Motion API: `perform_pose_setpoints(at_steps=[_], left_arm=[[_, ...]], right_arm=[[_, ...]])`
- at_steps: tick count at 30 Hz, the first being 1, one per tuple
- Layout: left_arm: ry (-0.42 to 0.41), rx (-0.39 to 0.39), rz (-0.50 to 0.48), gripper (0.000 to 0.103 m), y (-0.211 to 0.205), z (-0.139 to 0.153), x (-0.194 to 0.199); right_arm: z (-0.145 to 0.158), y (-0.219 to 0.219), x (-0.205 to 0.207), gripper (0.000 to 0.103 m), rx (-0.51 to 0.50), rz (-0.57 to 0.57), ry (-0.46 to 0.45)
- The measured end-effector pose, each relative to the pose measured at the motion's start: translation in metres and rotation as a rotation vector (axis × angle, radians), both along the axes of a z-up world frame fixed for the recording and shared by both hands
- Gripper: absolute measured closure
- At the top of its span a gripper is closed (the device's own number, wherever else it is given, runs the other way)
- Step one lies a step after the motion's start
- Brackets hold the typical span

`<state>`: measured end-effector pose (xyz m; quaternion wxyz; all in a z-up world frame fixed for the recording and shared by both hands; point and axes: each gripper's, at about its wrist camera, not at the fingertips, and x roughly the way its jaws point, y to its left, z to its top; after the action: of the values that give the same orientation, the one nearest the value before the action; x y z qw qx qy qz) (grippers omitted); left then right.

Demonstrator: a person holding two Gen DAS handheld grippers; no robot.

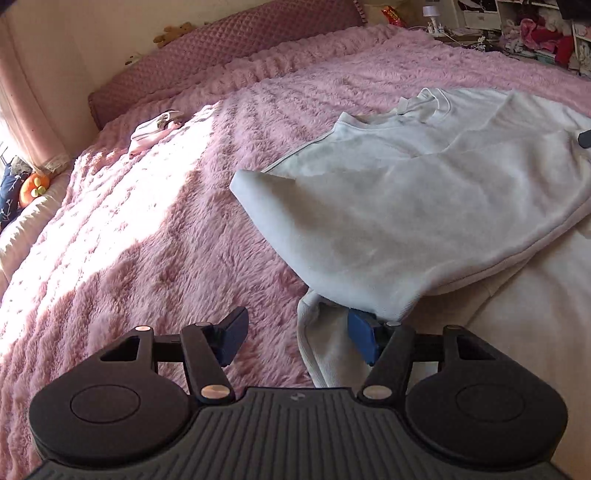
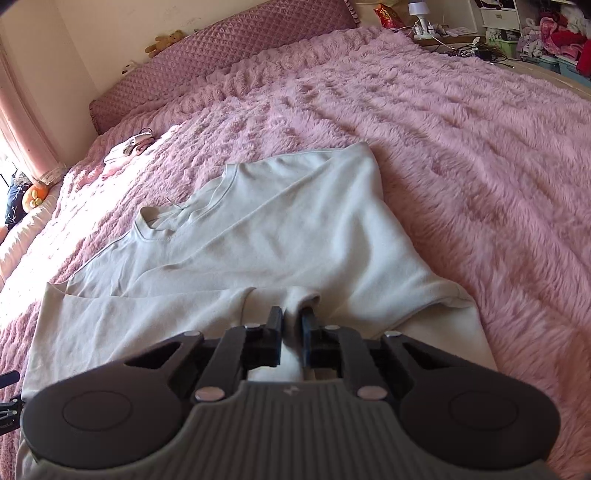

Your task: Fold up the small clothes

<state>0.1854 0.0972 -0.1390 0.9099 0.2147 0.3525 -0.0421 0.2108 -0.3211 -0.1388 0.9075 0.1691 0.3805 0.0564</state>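
A white long-sleeved top (image 1: 424, 192) lies spread on the pink plush bedspread (image 1: 166, 240), its neckline toward the headboard. My left gripper (image 1: 299, 338) is open at the top's near left corner. Its right finger (image 1: 364, 341) is tucked under a folded-over flap, and the ribbed edge lies between the fingers without being pinched. In the right wrist view the same top (image 2: 277, 229) fills the middle. My right gripper (image 2: 292, 319) is shut on a small raised pinch of its fabric near the front edge.
A small pink-and-white garment (image 1: 157, 127) lies far left on the bedspread. A quilted mauve headboard cushion (image 1: 221, 48) runs along the back. An orange plush toy (image 1: 35, 186) sits at the left edge. A cluttered bedside stand (image 2: 443, 35) is beyond the bed's far right.
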Motion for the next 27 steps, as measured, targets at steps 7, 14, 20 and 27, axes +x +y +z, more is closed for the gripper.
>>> perform_pose_setpoints(at_steps=[7,14,20,27], left_arm=[[0.035,0.019,-0.089,0.094,0.002,-0.016,0.013],[-0.114,-0.244,0.118,0.095,0.040,0.004,-0.008],[-0.089,-0.516,0.329,0.095,0.059,-0.012,-0.009],[-0.115,-0.442,0.304,0.089,0.050,-0.008,-0.013]], right_arm=[[0.005,0.005,-0.004,0.100,-0.024,-0.008,-0.022],[0.041,0.000,-0.018,0.102,0.015,-0.066,-0.142],[0.043,-0.030,-0.024,0.102,0.017,-0.186,-0.114],[0.013,-0.029,-0.026,0.102,-0.062,-0.147,-0.041]])
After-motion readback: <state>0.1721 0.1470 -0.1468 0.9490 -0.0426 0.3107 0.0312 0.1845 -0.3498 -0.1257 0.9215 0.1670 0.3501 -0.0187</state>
